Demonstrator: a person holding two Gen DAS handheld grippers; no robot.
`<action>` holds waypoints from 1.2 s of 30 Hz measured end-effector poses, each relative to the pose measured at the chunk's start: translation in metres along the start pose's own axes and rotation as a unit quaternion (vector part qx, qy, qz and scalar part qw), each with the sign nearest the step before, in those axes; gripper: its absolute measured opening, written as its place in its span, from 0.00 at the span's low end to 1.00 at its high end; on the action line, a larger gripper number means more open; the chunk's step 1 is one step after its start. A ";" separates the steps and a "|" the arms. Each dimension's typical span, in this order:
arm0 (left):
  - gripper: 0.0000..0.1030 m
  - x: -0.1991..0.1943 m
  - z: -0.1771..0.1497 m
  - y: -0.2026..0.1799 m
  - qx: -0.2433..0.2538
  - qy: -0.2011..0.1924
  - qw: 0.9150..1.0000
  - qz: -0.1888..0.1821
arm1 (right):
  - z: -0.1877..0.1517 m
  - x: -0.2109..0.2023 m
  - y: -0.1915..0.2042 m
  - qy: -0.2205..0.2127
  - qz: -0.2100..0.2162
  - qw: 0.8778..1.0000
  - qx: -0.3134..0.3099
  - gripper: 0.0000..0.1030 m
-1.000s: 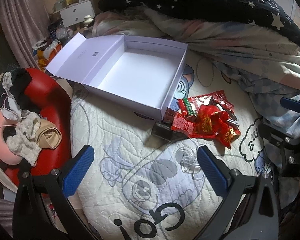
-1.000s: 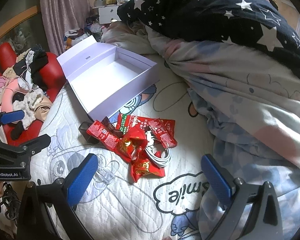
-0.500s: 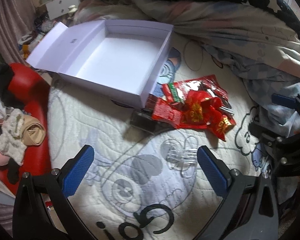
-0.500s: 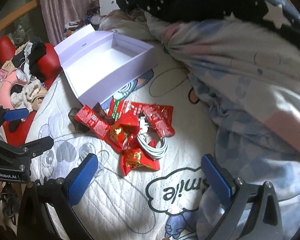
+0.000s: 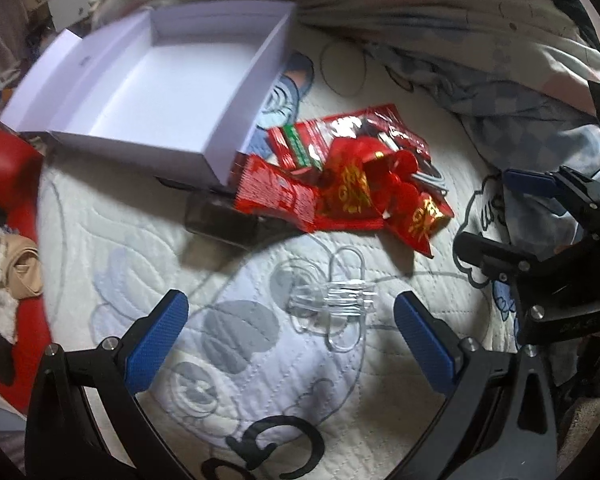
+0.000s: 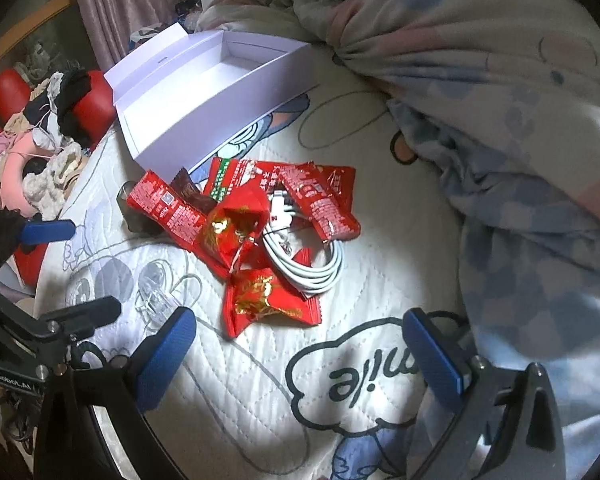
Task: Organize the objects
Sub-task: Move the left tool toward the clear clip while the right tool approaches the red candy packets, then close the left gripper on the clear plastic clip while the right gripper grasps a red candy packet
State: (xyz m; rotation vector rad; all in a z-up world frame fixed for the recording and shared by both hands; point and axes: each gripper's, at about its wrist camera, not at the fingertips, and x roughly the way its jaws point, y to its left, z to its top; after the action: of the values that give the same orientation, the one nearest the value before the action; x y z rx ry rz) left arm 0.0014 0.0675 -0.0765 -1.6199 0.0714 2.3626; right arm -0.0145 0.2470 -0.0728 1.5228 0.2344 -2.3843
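Over the bed's quilted cover (image 5: 148, 240), both tongs hang with jaws spread wide, gripping nothing: the left tongs (image 5: 290, 342) above a clear plastic clip (image 5: 332, 304) that nearly vanishes against the white stitching, the right tongs (image 6: 300, 354) short of the red snack packets (image 6: 244, 232). Those packets half bury a coiled white cable (image 6: 312, 264) and a dark, blurred case (image 5: 224, 220). Beyond them the white box (image 5: 172, 80) lies open; rumpled blankets (image 6: 500, 100) hide the bed's far side.

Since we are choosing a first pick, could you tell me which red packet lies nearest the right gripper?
The crumpled gold-printed packet, alone at the pile's near edge, closest to the right gripper.
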 end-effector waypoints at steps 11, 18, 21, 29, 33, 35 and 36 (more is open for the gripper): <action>1.00 0.027 -0.008 -0.012 0.031 0.023 0.999 -0.005 | -0.004 0.015 -0.002 0.004 0.007 1.000 -0.004 0.99; 0.99 0.040 -0.015 -0.010 0.017 0.034 0.999 -0.002 | -0.004 0.024 -0.003 0.009 0.015 1.000 0.001 0.95; 0.98 0.042 -0.017 -0.007 0.002 0.033 0.999 -0.012 | -0.004 0.029 -0.003 0.011 0.019 1.000 0.002 0.87; 0.90 0.043 -0.021 -0.008 0.002 0.027 0.999 -0.034 | -0.001 0.036 -0.003 0.004 0.041 0.999 0.007 0.72; 0.85 0.045 -0.023 -0.010 0.006 0.019 0.999 -0.026 | 0.000 0.037 -0.002 0.001 0.045 0.999 0.006 0.69; 0.78 0.046 -0.024 -0.010 0.004 0.016 0.999 -0.029 | 0.001 0.037 -0.001 0.001 0.050 0.999 0.004 0.66; 0.75 0.046 -0.024 -0.010 0.004 0.015 0.999 -0.028 | 0.001 0.038 -0.001 0.002 0.050 0.999 0.004 0.65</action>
State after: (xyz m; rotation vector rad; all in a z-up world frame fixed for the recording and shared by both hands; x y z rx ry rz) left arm 0.0107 0.0813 -0.1264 -1.6323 0.0402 2.2943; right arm -0.0305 0.2413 -0.1063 1.5049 0.1469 -2.3078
